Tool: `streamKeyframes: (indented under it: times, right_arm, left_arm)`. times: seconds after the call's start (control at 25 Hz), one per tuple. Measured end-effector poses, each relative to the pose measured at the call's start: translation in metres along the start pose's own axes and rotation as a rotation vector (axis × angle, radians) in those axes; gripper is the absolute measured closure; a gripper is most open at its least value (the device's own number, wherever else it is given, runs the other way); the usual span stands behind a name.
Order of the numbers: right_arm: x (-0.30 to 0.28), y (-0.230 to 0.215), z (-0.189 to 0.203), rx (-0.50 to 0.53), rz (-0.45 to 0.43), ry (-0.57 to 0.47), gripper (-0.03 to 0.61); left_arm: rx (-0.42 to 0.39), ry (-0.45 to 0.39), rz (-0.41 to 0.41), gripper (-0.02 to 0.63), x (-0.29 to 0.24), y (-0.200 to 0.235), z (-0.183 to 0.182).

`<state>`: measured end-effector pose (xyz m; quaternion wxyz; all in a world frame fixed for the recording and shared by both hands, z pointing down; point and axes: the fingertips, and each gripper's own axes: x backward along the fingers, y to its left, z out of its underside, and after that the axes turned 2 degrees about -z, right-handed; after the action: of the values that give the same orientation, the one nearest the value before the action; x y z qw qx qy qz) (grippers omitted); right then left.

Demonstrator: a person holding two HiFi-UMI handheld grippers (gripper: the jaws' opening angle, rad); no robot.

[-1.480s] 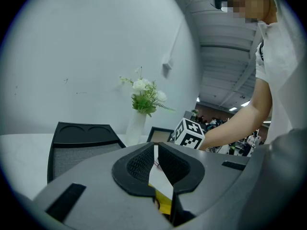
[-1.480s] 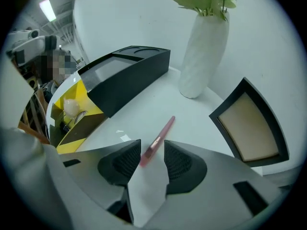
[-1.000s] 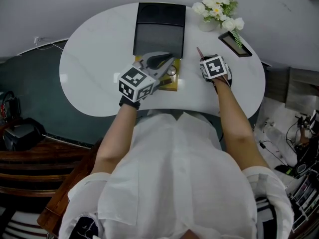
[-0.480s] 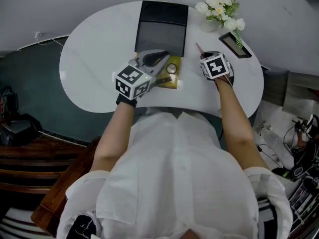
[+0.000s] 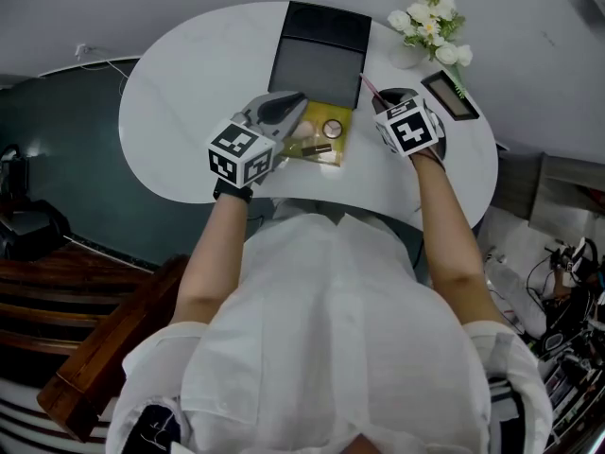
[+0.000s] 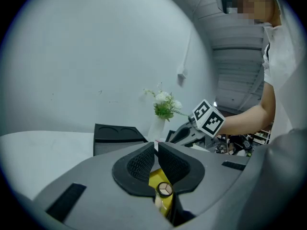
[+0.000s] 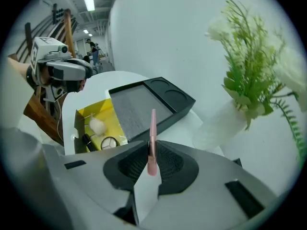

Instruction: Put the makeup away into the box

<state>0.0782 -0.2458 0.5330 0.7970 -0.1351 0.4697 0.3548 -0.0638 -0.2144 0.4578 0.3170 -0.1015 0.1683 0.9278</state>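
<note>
Pink and slim, the makeup stick (image 7: 152, 128) stood clamped by its lower end in the right gripper (image 7: 151, 151), jaws pressed on it from both sides and its tip poking out past the pads. That gripper was held to the right of the yellow box (image 5: 322, 138), off the white table (image 5: 189, 93). And the box lay open on the table, just in front of the black tray (image 5: 319, 55), with a pale puff (image 7: 97, 125), a round compact (image 7: 109, 142) and a dark tube (image 7: 87, 141) already inside. Over on the other side, the left gripper (image 6: 156, 146) hung above the box's left edge, its jaws drawn together with nothing between them, the compact showing just below the pads. A vase of white flowers (image 5: 430, 26) stood at the table's far right, well clear of the box.
</note>
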Motion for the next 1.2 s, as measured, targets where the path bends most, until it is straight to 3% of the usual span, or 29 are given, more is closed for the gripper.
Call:
streamKeyframes:
  times: [0.32,0.64,1.04,1.2]
  right_arm:
    - [-0.014,0.086,-0.030,0.265,-0.189,-0.019,0.526]
    - [-0.036,0.156,-0.012,0.619,-0.368,0.071,0.526]
    - [-0.050,0.180,0.002,0.731,-0.442,0.140,0.526]
    - [-0.049,0.183,0.000,0.727,-0.441,0.127,0.526]
  left_arm:
    - [0.029,-0.013,-0.064,0.592,0.031,0.008,0.012]
    - [0.050,-0.019,-0.101,0.592,0.053,0.015,0.019]
    - [0.062,-0.030,-0.127,0.592,0.070,0.023,0.023]
    - [0.064,-0.034,-0.128,0.592,0.074,0.024,0.023]
